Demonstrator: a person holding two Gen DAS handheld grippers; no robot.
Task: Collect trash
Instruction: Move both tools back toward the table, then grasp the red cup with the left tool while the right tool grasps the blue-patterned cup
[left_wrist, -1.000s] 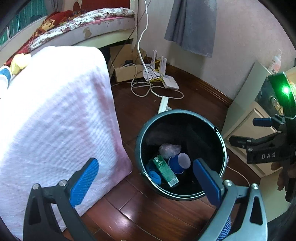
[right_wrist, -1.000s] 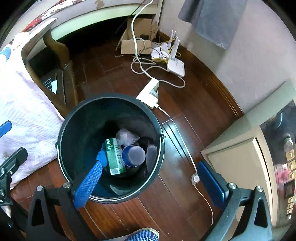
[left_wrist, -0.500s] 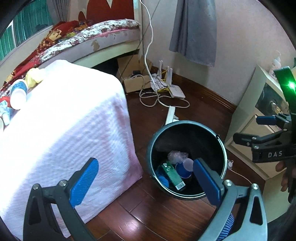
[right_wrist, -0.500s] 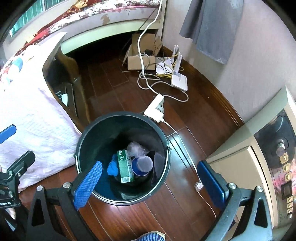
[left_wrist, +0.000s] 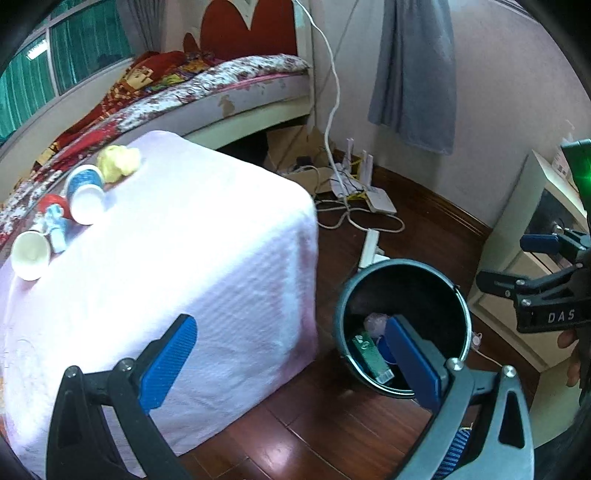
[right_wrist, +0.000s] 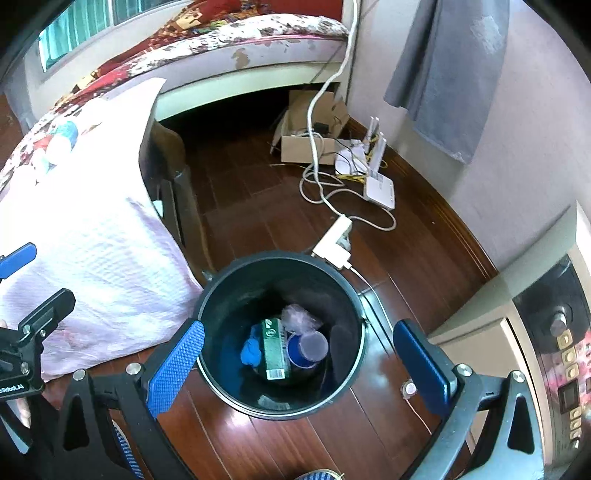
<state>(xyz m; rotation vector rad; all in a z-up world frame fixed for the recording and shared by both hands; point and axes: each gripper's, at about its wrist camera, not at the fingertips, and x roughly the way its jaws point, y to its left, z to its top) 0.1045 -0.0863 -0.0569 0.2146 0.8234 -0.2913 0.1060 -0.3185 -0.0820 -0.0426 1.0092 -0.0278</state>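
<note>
Both cameras have pulled back from the bin (right_wrist: 280, 406), so the pink-covered tabletop (left_wrist: 192, 266) now shows its remaining trash. Left gripper (left_wrist: 291, 362) and right gripper (right_wrist: 299, 363) both stand wide and empty. On the tabletop lie two paper cups, one blue (left_wrist: 84, 192) and one white (left_wrist: 29, 254), one yellow crumpled wad (left_wrist: 118, 162) and a red-and-blue piece too blurred to name. One carton (right_wrist: 274, 349), one cup and one blue scrap sit in the bin. Cups lying on their sides could roll off the cloth if nudged during a grasp.
</note>
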